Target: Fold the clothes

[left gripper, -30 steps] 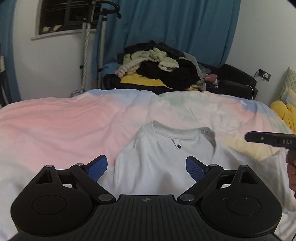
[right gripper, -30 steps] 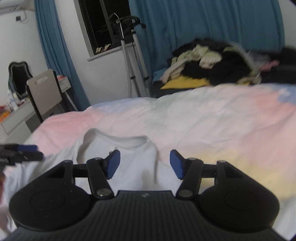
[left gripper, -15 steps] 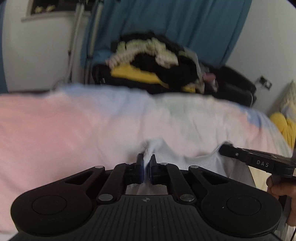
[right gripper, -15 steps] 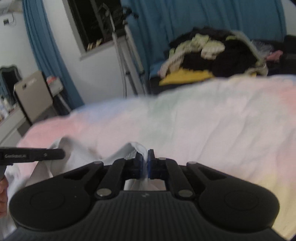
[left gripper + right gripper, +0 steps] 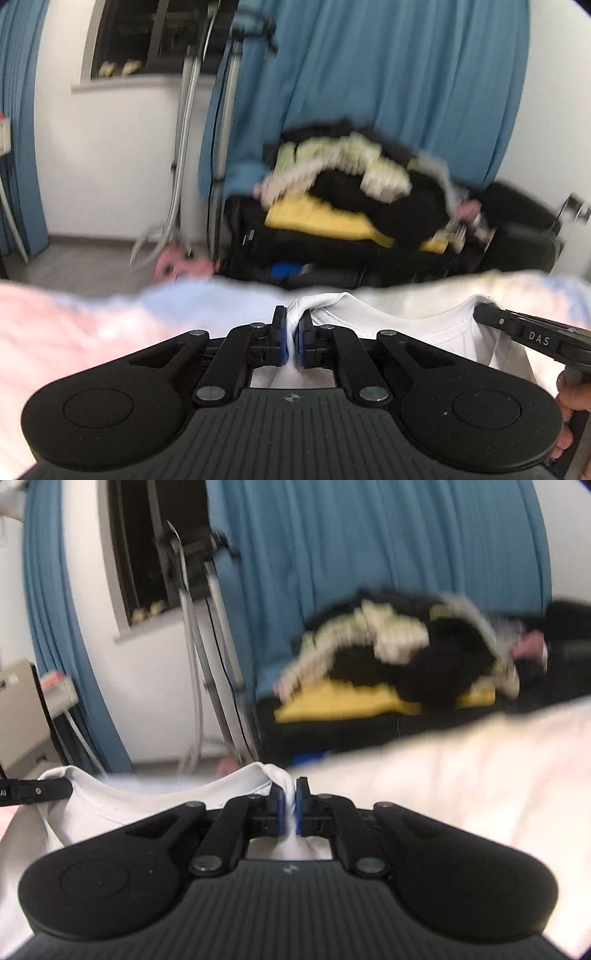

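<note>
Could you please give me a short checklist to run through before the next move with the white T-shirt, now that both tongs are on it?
1. Left tongs shut on the white cotton T-shirt: ok.
2. Right tongs shut on the same shirt at the other shoulder: ok.
3. Collar between the two grips unsnagged: ok, it hangs in a free curve.
4. Lower hem clear of the pastel pink-and-blue bedspread: cannot tell, hidden below the tongs.
5. Both grips level: cannot tell, the pictures are blurred.
</note>
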